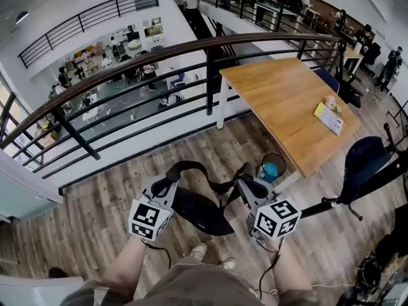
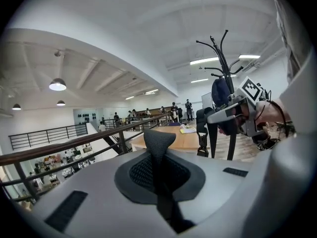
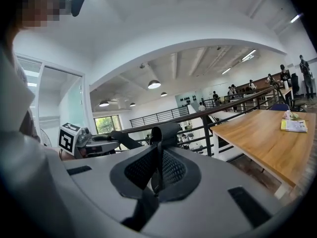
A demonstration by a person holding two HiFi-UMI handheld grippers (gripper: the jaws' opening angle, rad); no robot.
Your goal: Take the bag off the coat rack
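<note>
A black bag (image 1: 199, 214) hangs over the wooden floor between my two grippers, away from the coat rack (image 1: 357, 193) at the right. Its padded strap (image 1: 191, 167) loops up between them. My left gripper (image 1: 172, 181) is shut on one side of the strap (image 2: 157, 142). My right gripper (image 1: 243, 178) is shut on the other side of the strap (image 3: 164, 133). The left gripper view shows the coat rack (image 2: 224, 68) standing upright, with a dark blue bag (image 2: 221, 94) on it, and my right gripper (image 2: 233, 112) in front of it. My left gripper (image 3: 94, 139) shows in the right gripper view.
A wooden table (image 1: 287, 101) stands ahead on the right with a yellow booklet (image 1: 328, 117) on it. A round bin (image 1: 273, 167) sits at its near corner. A black railing (image 1: 159, 56) guards the drop ahead. The person's knees and shoes are below the bag.
</note>
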